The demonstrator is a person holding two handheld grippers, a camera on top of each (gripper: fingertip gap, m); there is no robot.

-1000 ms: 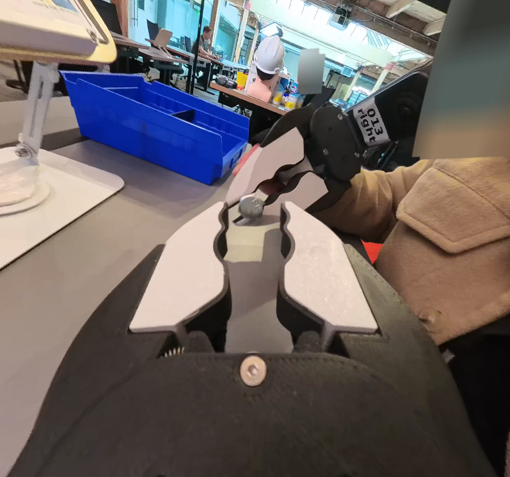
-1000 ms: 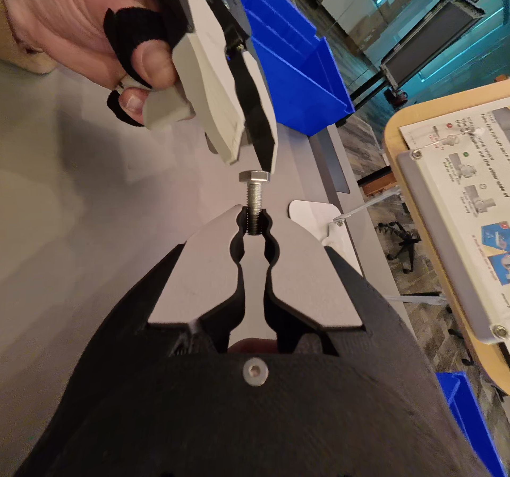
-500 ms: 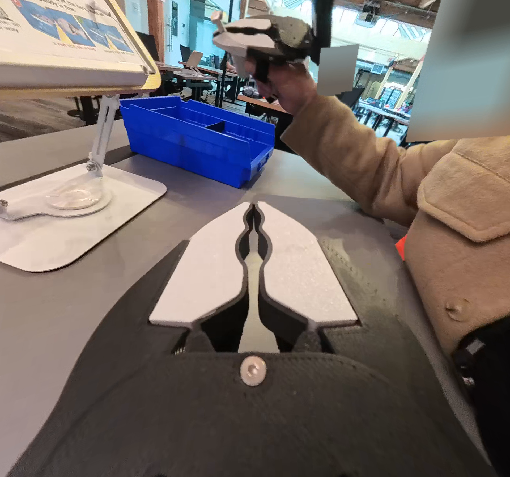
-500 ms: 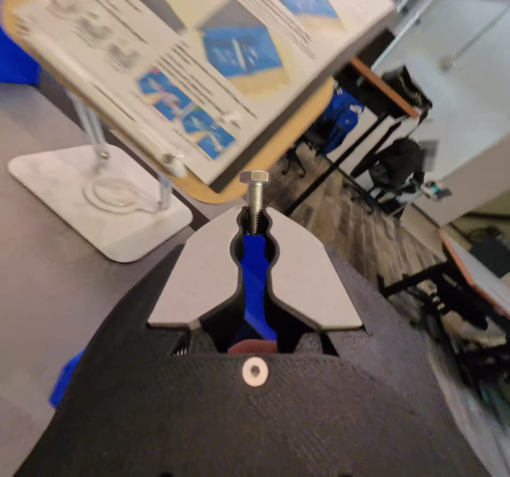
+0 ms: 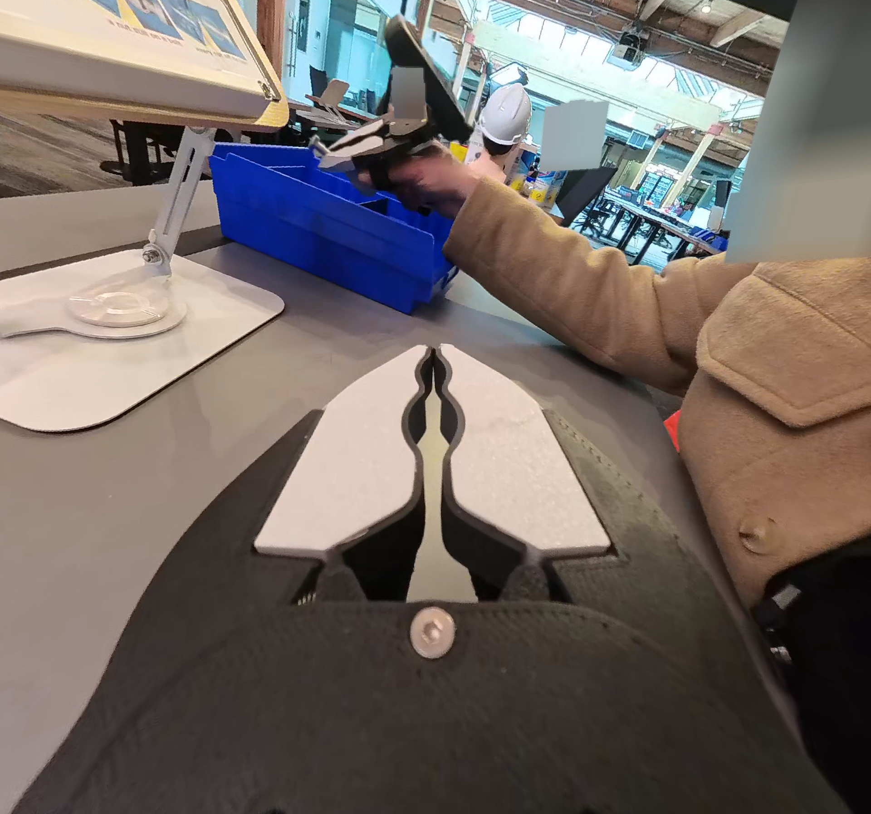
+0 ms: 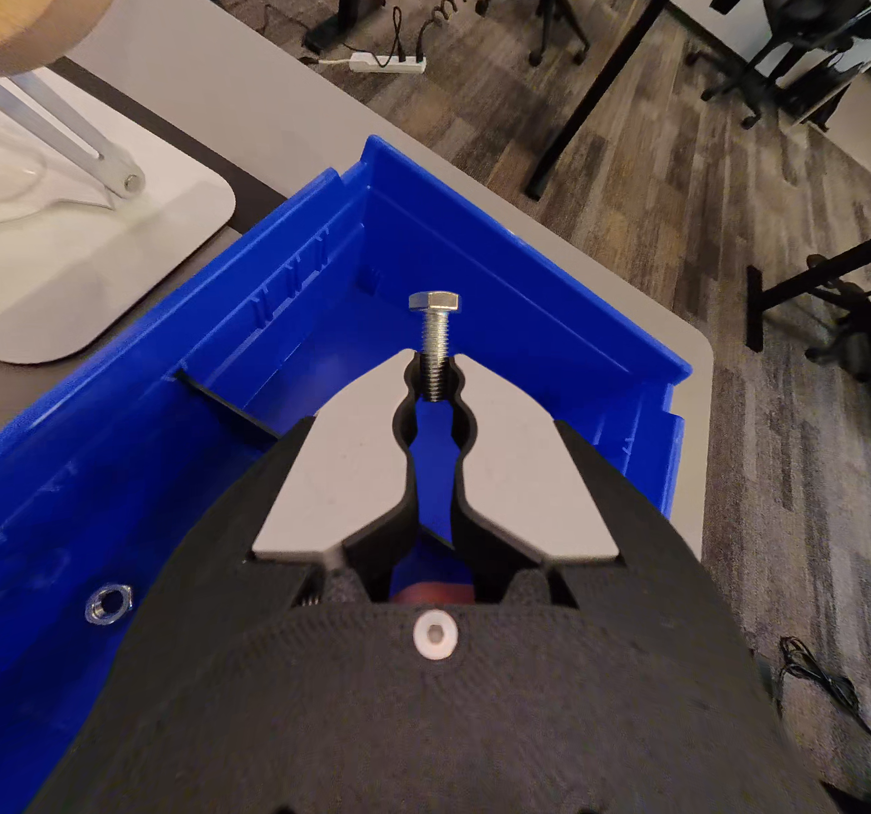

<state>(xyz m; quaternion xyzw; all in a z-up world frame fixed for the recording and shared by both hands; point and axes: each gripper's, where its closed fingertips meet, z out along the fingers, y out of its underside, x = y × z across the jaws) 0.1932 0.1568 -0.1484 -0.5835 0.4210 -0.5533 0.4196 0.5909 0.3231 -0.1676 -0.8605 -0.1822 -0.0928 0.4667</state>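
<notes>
The right gripper's (image 6: 433, 358) black body is covering the near part of the blue bin (image 6: 518, 245), so most of the bin's floor is going unseen, and the bin is running off the left edge of the right wrist view. The lower threads of the bolt (image 6: 433, 344) are sitting hidden between the fingertips. In the left wrist view the instruction board (image 5: 118, 14) is being cut off by the top and left edges, and the stand's white base plate (image 5: 94, 367) is running off the left edge. The person's hand (image 5: 424, 179) is showing as motion-blurred, and the bolt there is appearing too small to make out. The nut (image 6: 108, 605) in the bin is looking soft and blurred.
</notes>
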